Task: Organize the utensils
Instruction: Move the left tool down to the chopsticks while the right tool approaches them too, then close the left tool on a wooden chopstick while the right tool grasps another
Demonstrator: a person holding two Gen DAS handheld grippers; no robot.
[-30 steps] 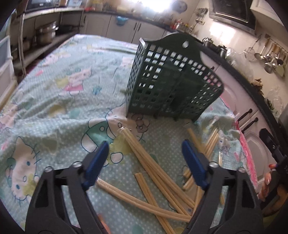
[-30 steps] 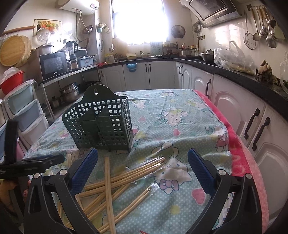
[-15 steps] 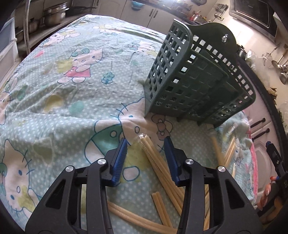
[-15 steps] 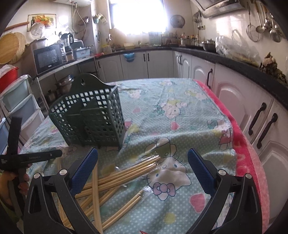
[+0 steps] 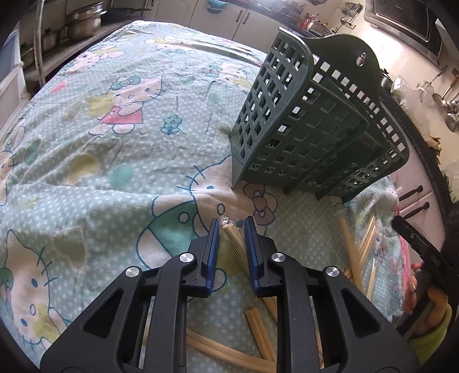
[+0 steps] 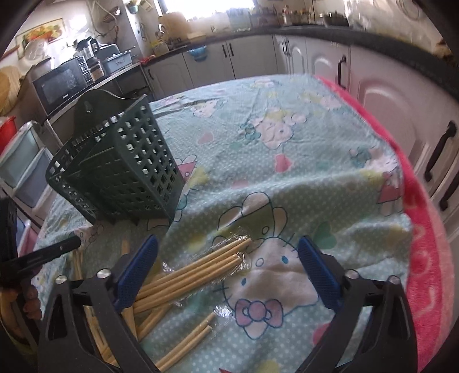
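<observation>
Several pale wooden chopsticks, some in clear wrap, lie on the cartoon-cat tablecloth (image 5: 114, 149) in front of a dark green lattice utensil basket (image 5: 287, 129), which stands upright. My left gripper (image 5: 231, 220) is closing, and its blue pads press on the tip of one wrapped chopstick pack (image 5: 233, 238). My right gripper (image 6: 228, 239) hangs low over another wrapped chopstick bundle (image 6: 200, 266). Its jaws are wide and closing slightly, and they touch nothing. The basket (image 6: 123, 172) stands to the right gripper's upper left.
More loose chopsticks (image 5: 355, 252) lie to the right, beside the other gripper's black finger (image 5: 416, 238) and a hand (image 5: 430, 301). A pink cloth edge (image 6: 424, 258) borders the table near white cabinets (image 6: 387, 100). Shelves with pots (image 5: 83, 23) stand far left.
The left gripper moved forward and down over a wrapped pack, and its jaws narrowed from wide to pinching the tip. The right gripper dropped closer to the chopsticks.
</observation>
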